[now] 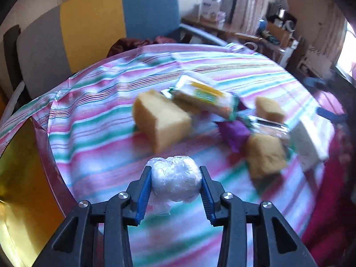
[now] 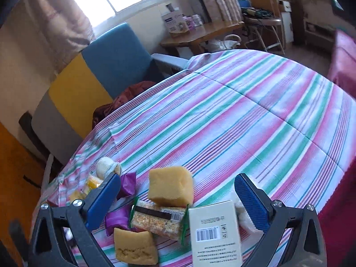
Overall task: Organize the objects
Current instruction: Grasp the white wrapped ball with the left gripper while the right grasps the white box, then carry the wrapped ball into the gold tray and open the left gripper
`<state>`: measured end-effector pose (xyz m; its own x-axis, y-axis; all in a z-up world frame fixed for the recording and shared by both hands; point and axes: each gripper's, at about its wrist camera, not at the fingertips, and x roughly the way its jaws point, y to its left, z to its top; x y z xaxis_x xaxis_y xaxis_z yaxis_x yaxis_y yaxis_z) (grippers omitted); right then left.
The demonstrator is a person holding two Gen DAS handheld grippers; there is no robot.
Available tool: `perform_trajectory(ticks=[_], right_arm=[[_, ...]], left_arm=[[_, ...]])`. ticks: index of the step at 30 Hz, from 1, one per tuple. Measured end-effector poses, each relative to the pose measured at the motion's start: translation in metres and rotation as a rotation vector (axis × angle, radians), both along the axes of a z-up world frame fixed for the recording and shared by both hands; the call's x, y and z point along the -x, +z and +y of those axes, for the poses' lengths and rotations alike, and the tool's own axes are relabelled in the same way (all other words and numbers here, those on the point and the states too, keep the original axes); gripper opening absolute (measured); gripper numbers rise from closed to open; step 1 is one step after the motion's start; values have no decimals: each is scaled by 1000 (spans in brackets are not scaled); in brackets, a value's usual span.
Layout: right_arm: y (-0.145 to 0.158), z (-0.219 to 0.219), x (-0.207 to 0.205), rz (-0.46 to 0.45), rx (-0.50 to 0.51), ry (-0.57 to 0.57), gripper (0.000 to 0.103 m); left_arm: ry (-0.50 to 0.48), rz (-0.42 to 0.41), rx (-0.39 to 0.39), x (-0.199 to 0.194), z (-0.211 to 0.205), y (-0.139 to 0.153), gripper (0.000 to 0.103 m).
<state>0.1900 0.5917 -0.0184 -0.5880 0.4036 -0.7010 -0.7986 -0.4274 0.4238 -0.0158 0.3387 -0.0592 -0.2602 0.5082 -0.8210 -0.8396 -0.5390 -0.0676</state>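
My left gripper [image 1: 175,169] is shut on a white ball wrapped in clear plastic [image 1: 175,181], both blue pads pressing its sides, just above the striped tablecloth [image 1: 100,146]. Beyond it lie a large yellow sponge block [image 1: 161,122], a cracker packet [image 1: 207,99], a purple wrapper [image 1: 235,134], two smaller sponges [image 1: 264,158] and a white box [image 1: 309,142], all blurred. My right gripper [image 2: 178,178] stands open over the same pile: a sponge [image 2: 171,187], the cracker packet [image 2: 158,220], the white barcoded box [image 2: 215,233] and another sponge [image 2: 133,247]. Nothing touches its pads.
The striped cloth [image 2: 244,115] stretches bare to the far right of the pile. A blue, yellow and grey chair [image 2: 115,53] stands behind the table with dark red fabric [image 2: 124,98] on it. A red cover [image 1: 329,222] borders the cloth at right.
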Motion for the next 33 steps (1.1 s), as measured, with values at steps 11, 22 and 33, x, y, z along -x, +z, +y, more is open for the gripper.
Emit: perform_trajectory(ticks=[11,22,33], right_arm=[[-18,8,-11,-74,152,-15,83],[-24,-19,14,-399,132,204,68],[-53,-20,20,-500,161,233,49]], left_arm=[[-30,0,-118,-42,-48,26,41],[24,-20,-190,-47,-88,34,41],[364,32,-210,33,-192,54,41]])
